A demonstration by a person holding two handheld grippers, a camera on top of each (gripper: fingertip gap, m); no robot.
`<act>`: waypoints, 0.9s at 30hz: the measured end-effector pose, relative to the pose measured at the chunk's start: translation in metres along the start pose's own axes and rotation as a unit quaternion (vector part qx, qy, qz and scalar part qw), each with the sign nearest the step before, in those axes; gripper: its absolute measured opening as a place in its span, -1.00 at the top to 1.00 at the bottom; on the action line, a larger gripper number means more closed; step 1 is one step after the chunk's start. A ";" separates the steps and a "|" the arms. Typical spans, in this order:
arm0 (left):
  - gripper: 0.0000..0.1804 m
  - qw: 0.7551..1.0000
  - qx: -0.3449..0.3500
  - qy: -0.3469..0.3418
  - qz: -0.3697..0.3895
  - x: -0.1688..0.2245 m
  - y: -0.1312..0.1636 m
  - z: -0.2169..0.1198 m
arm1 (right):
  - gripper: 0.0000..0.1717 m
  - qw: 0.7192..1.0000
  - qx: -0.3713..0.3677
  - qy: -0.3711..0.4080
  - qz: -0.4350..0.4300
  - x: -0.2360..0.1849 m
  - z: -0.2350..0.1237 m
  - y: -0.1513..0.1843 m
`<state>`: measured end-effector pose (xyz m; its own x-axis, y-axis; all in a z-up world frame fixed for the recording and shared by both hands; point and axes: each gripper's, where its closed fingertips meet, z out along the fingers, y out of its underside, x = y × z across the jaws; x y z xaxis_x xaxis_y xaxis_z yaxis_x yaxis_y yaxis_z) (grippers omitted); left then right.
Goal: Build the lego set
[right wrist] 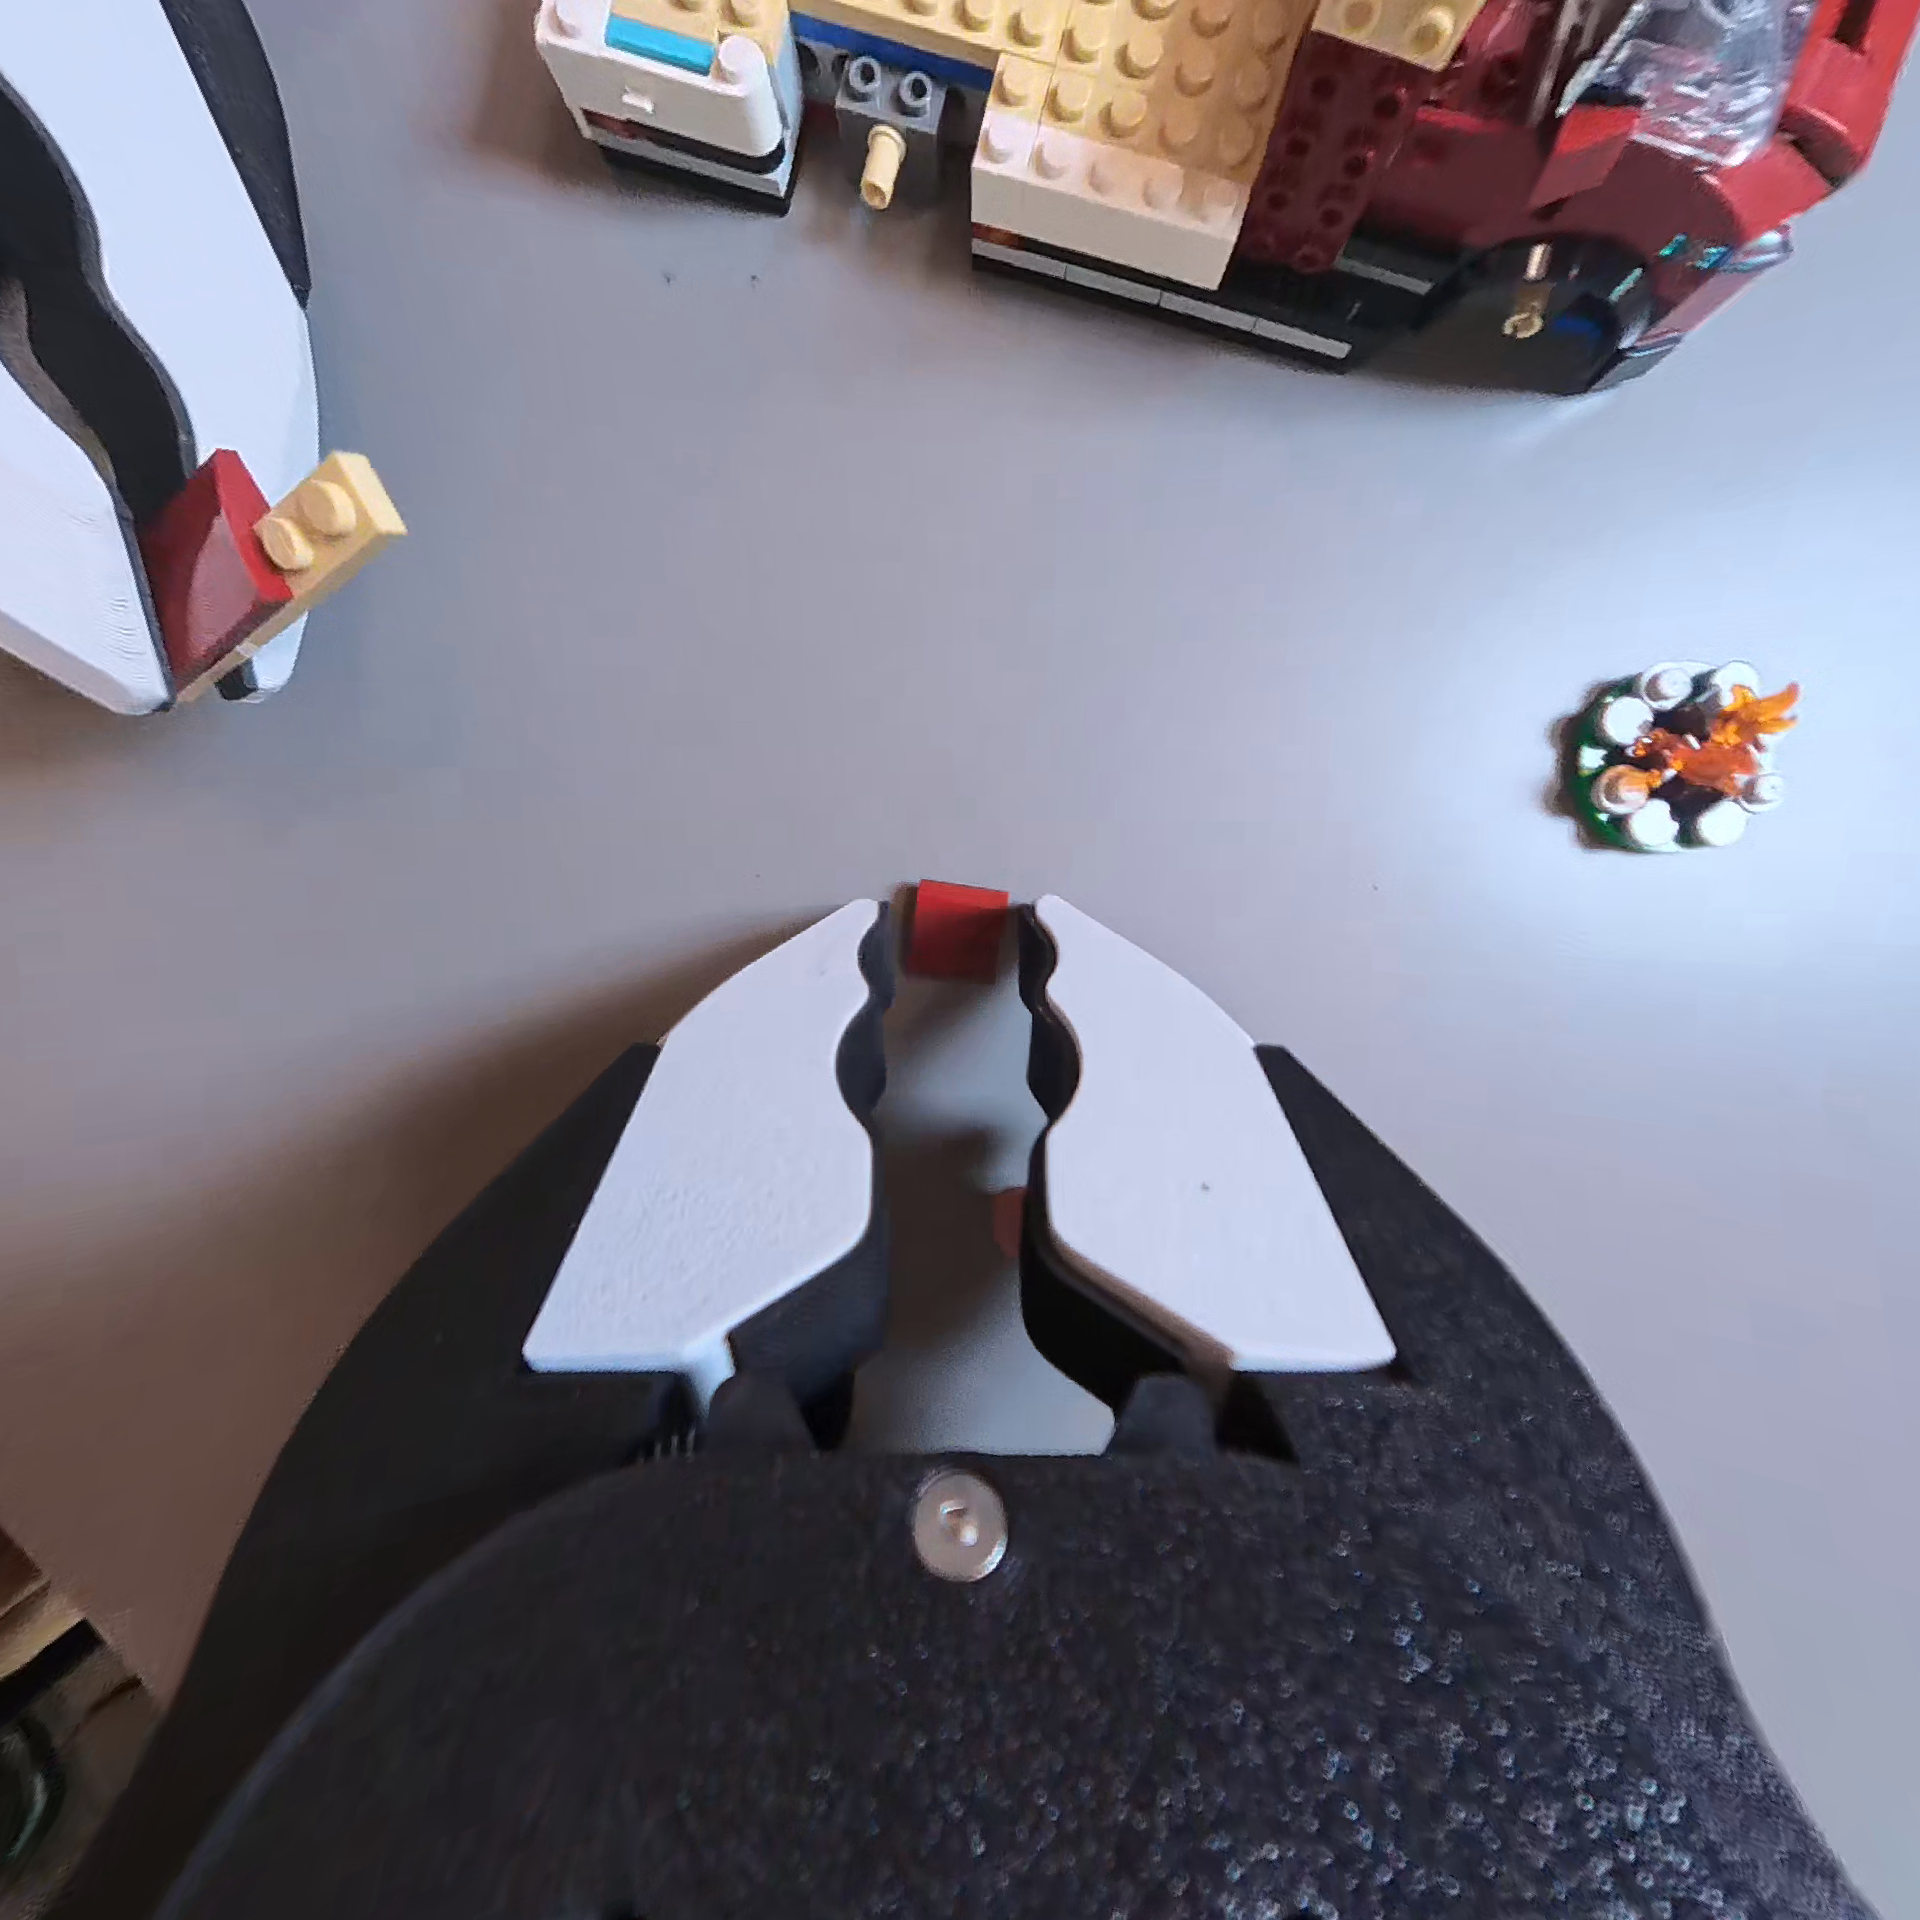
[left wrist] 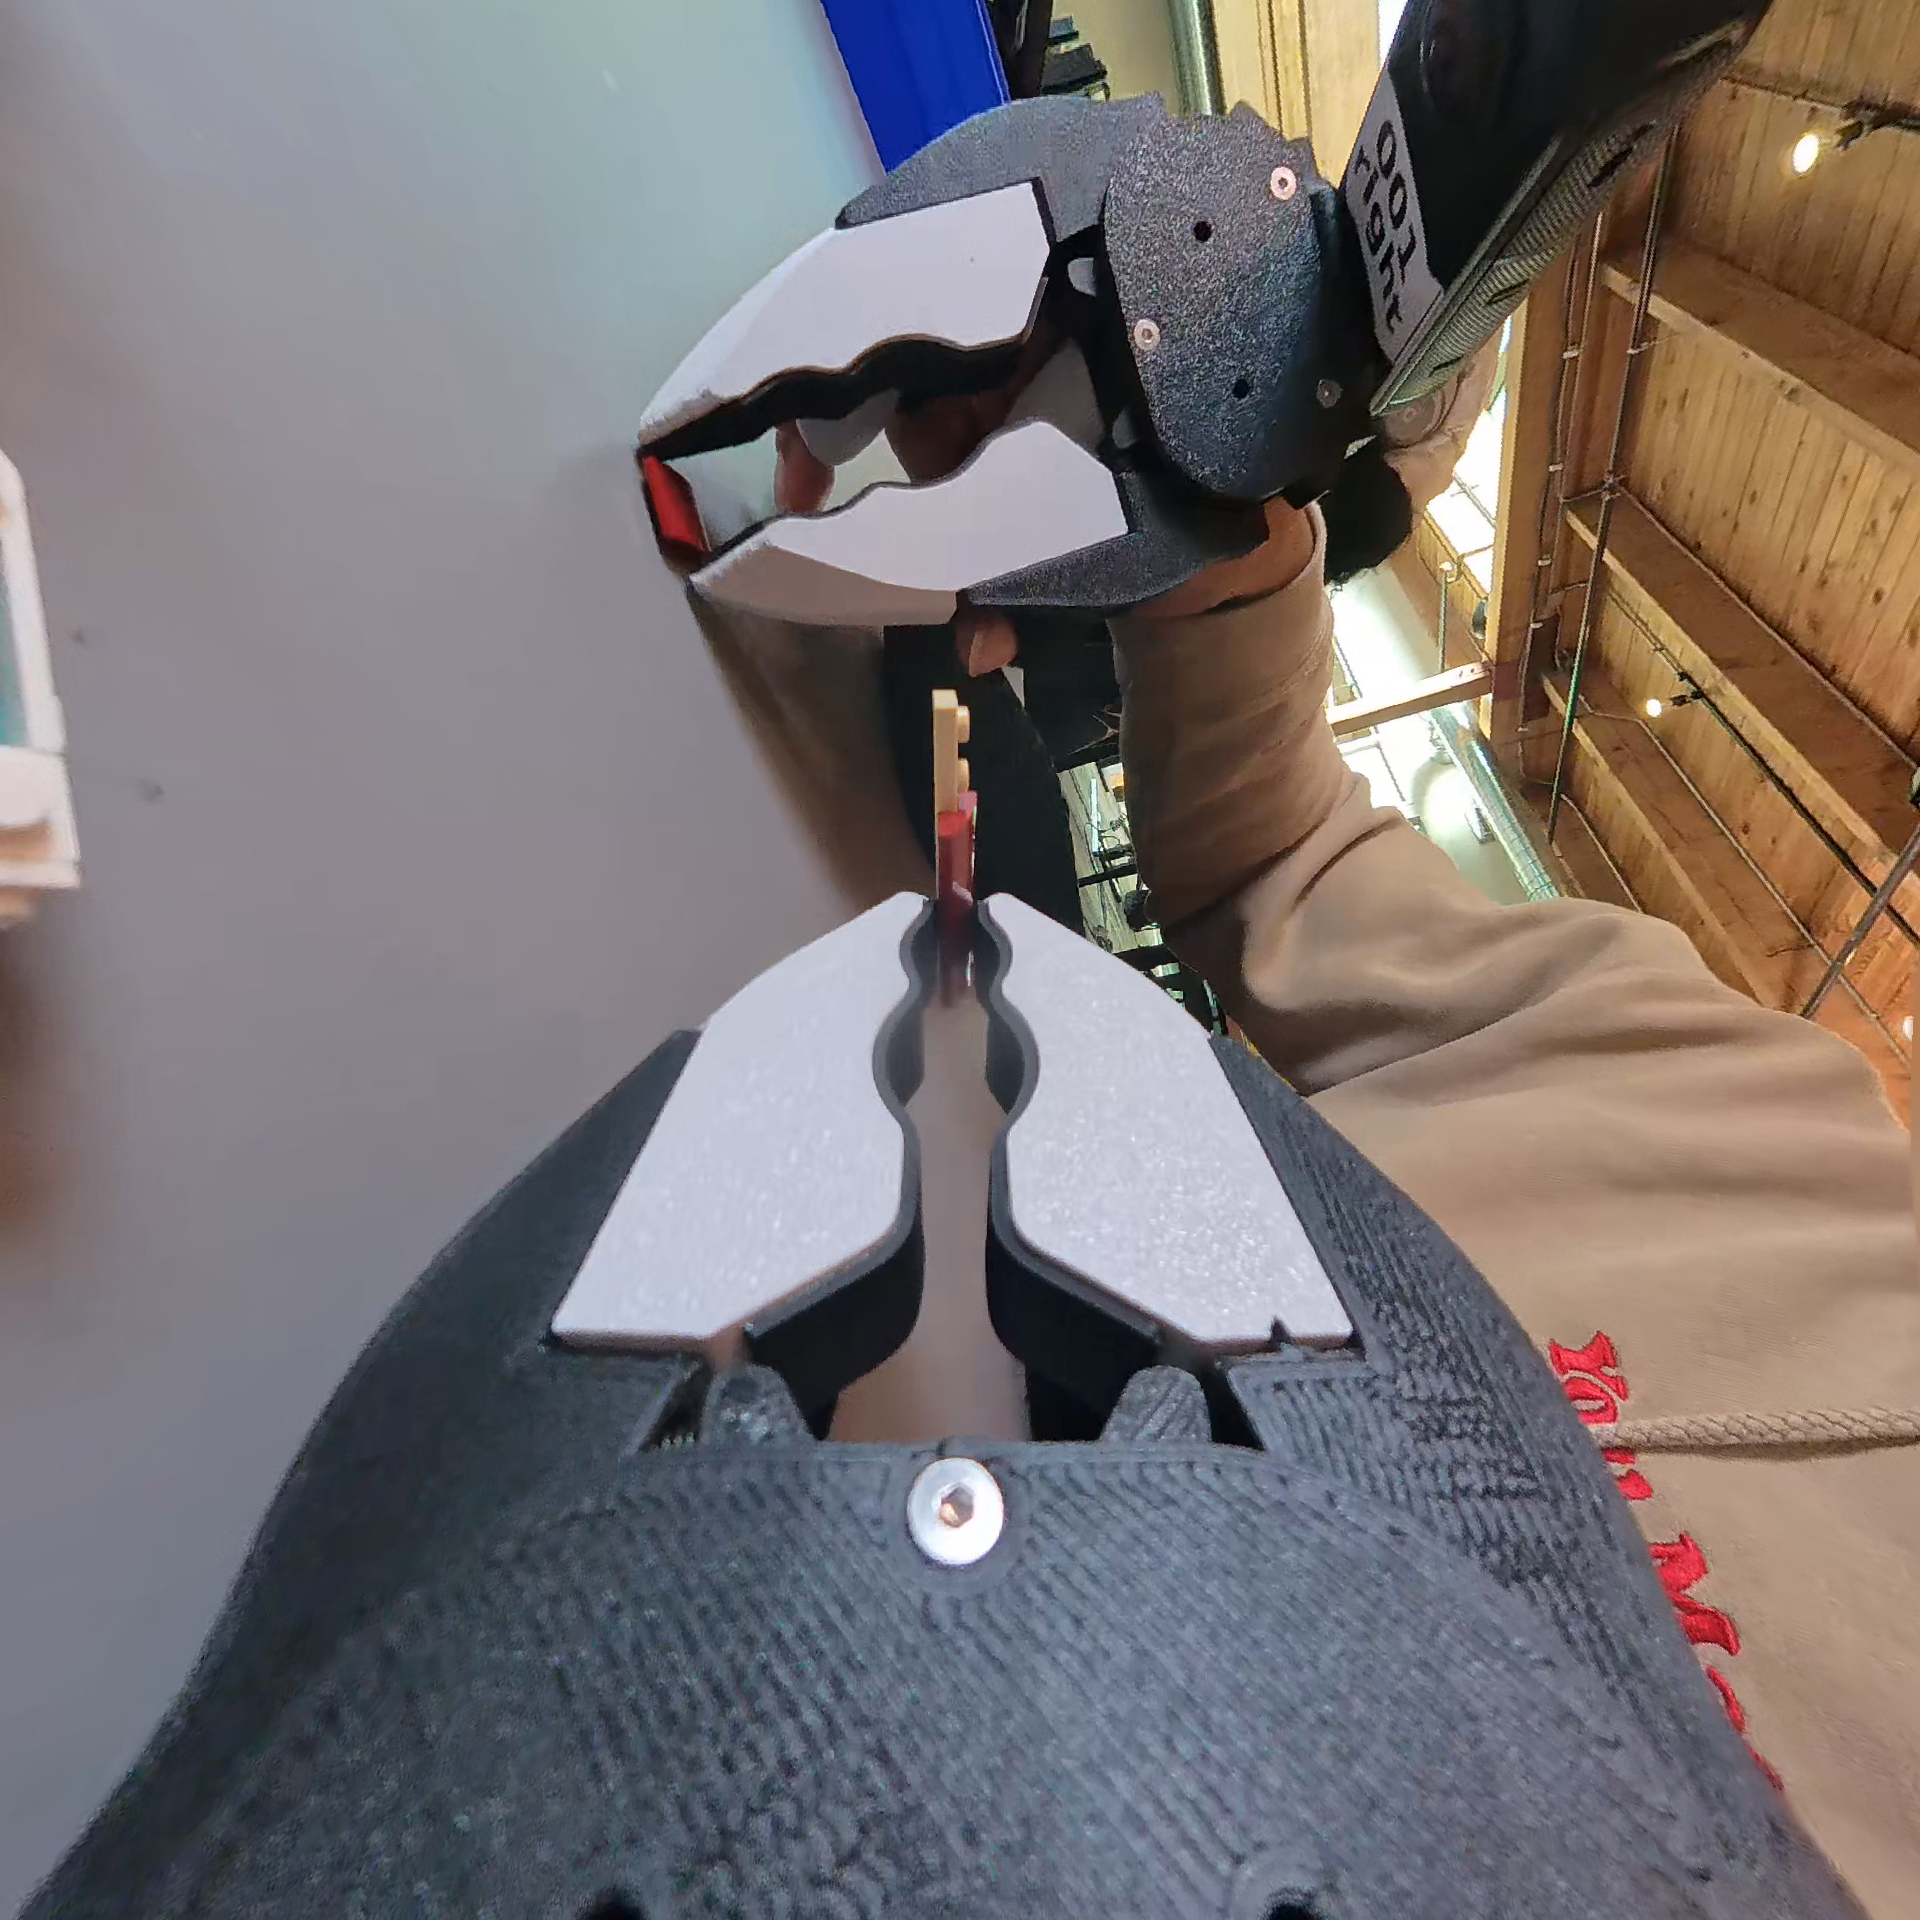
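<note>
My left gripper (left wrist: 954,904) is shut on a small dark red piece (left wrist: 952,940) with a tan studded plate (left wrist: 950,740) attached at its far end. The right wrist view shows it at the upper left (right wrist: 213,686), holding the dark red piece (right wrist: 213,561) and tan plate (right wrist: 332,514) just above the grey table (right wrist: 935,571). My right gripper (right wrist: 956,909) is down at the table, its two fingertips closed against the sides of a small bright red brick (right wrist: 956,935). The left wrist view also shows the right gripper (left wrist: 675,509) with that red brick (left wrist: 670,514) at its tips.
A large brick model (right wrist: 1143,156) in tan, white, dark red and black stands at the far side of the table. A small round green piece with white studs and orange flames (right wrist: 1673,758) lies to the right. A white object (left wrist: 31,675) shows at the left edge. My right fingertips sit around 11 cm from my left ones.
</note>
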<state>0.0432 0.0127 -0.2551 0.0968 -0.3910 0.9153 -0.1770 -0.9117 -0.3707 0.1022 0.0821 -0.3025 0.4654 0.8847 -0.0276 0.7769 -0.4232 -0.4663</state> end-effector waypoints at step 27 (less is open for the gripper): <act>0.93 1.000 -0.001 -0.007 0.004 0.001 0.004 0.002 | 0.80 0.982 0.099 -0.001 -0.163 -0.073 -0.029 -0.069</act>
<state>0.0446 0.0084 -0.2555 0.1080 -0.4004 0.9099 -0.1807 -0.9080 -0.3781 0.0270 0.0416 -0.2431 0.2046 0.9671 0.1510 0.7872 -0.0709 -0.6126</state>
